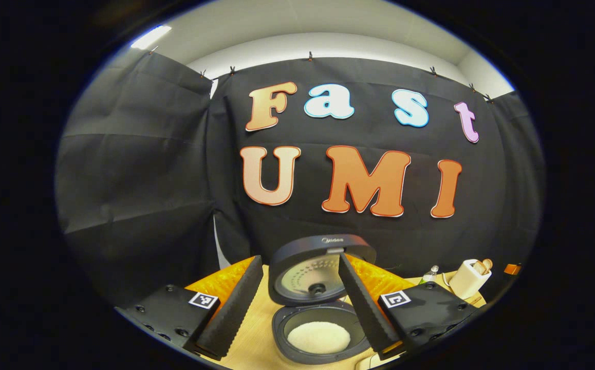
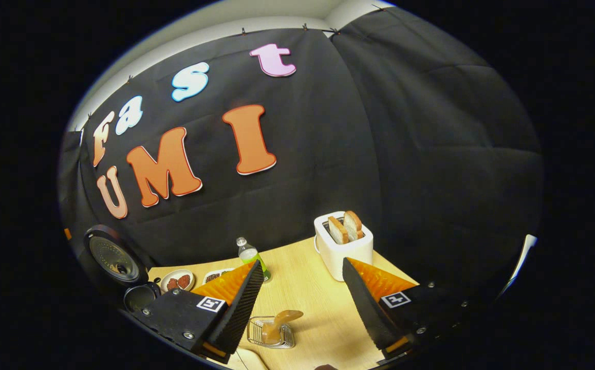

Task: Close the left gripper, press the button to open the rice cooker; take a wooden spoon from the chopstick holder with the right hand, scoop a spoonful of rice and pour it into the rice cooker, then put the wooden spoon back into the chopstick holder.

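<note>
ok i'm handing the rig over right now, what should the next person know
Left tool: open, holding nothing, hovering over the rice cooker.
Right tool: open, holding nothing, above the chopstick holder.
Cooker lid is up and rice lies in the inner pot. The wooden spoon stands in the holder on the table.
Done: the cooker is open. Whether that rice came from a scoop cannot be told.
Left, if not yet scooped: grip the spoon, scoop rice, pour it in, return the spoon.

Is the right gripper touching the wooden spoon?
Apart. In the right gripper view, the right gripper is open, and the wooden spoon stands in the chopstick holder below, with bare table between them.
</note>
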Demonstrator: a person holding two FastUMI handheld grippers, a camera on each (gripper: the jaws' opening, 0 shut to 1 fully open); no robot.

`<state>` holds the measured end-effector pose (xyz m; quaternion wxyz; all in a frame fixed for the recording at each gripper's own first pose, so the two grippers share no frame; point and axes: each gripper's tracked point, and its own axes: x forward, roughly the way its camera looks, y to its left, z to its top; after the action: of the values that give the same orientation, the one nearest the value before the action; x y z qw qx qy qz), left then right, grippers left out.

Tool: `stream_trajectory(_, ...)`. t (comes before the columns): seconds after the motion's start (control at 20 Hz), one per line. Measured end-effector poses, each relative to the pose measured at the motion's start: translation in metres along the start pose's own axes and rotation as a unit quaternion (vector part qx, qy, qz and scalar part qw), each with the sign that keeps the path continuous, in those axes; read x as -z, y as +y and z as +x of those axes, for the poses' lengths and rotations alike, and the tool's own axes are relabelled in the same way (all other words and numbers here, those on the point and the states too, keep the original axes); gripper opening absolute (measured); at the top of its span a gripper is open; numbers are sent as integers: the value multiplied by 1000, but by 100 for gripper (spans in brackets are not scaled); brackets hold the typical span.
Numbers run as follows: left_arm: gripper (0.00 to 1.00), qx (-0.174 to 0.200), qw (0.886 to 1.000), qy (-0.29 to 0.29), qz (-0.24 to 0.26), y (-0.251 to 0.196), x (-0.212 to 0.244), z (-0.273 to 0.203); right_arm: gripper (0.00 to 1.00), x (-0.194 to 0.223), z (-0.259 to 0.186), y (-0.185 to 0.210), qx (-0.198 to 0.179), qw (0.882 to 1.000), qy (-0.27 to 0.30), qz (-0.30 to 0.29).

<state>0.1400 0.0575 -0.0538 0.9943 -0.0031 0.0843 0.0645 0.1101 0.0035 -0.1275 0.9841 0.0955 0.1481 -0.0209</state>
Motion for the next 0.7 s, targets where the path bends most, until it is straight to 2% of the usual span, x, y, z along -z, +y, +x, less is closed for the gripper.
stream_trajectory(0.25,96,14,1000,5,3,-29,-32,80,94,-24,-19,15,-12,999,-21,-31)
stream_trajectory(0.3,100,16,1000,9,9,-34,-33,96,94,-26,-21,17,-13,999,-22,-37)
stream_trajectory(0.4,100,10,999,22,25,-38,-25,123,94,-29,-24,22,-17,998,-24,-47)
stream_trajectory(0.45,96,9,999,31,29,-40,-18,134,95,-32,-24,23,-19,998,-25,-52)
stream_trajectory(0.7,97,15,998,60,27,-48,16,171,94,-40,-21,29,-26,997,-30,-69)
